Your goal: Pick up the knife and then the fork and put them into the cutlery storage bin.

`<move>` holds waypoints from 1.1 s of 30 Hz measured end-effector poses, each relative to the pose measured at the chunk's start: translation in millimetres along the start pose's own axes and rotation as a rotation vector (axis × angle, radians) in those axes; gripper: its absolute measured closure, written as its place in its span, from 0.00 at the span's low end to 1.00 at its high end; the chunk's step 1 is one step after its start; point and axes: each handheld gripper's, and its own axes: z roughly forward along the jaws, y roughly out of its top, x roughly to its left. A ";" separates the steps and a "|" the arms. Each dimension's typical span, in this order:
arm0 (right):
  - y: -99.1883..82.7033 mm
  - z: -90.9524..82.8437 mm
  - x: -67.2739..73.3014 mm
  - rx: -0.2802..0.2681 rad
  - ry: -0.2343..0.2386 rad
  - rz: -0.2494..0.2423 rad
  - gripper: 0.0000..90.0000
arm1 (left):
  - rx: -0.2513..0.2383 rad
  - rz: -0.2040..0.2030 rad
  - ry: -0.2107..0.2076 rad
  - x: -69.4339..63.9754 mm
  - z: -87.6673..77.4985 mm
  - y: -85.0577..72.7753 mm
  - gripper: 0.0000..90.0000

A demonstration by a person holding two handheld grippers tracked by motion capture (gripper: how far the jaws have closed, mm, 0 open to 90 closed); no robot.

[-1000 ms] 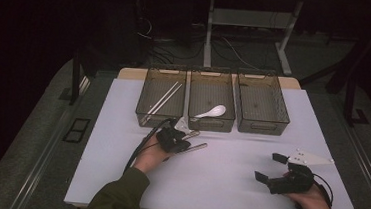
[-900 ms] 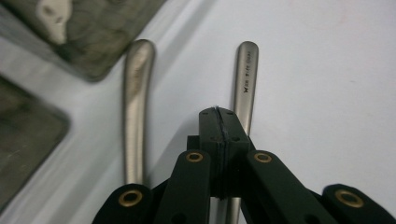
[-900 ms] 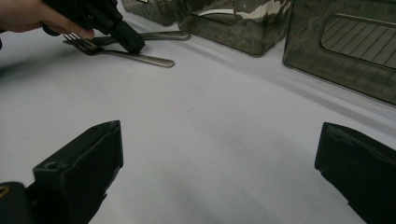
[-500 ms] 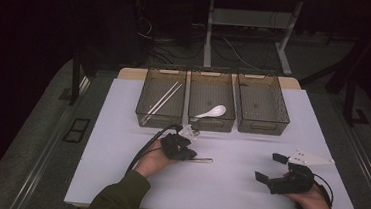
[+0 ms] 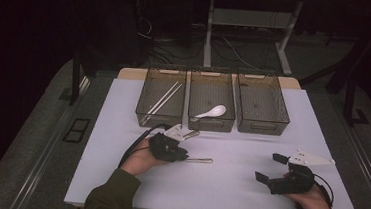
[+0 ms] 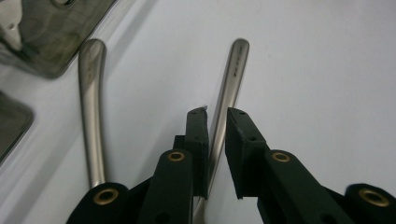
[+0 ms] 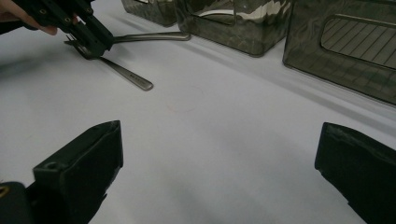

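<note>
My left gripper (image 5: 185,156) lies low over the white mat, below the left bin. In the left gripper view its jaws (image 6: 215,117) have just been opening. A metal utensil handle (image 6: 236,60) runs between them, with a slit of mat showing beside the right pad. That handle (image 5: 202,160) pokes out to the right on the mat. A second metal utensil (image 6: 91,107) lies beside it, closer to the bins (image 5: 191,133). My right gripper (image 5: 270,167) rests at the near right, jaws wide open (image 7: 219,172), nothing between them.
Three dark see-through bins stand in a row at the back: the left one (image 5: 145,112) holds chopsticks (image 5: 164,99), the middle one (image 5: 194,123) a white spoon (image 5: 212,111), and the right one (image 5: 262,125) looks bare. A hand grips each gripper.
My left gripper has shifted a little toward the near edge, carrying the utensil from beside the bins onto the open mat. Its jaws have parted slightly. The right gripper has stayed put.
</note>
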 end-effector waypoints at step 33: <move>0.2 -0.3 -0.1 -0.007 0.006 0.001 0.01 | 0.038 0.066 -0.076 8.1 7.9 -12.8 0.94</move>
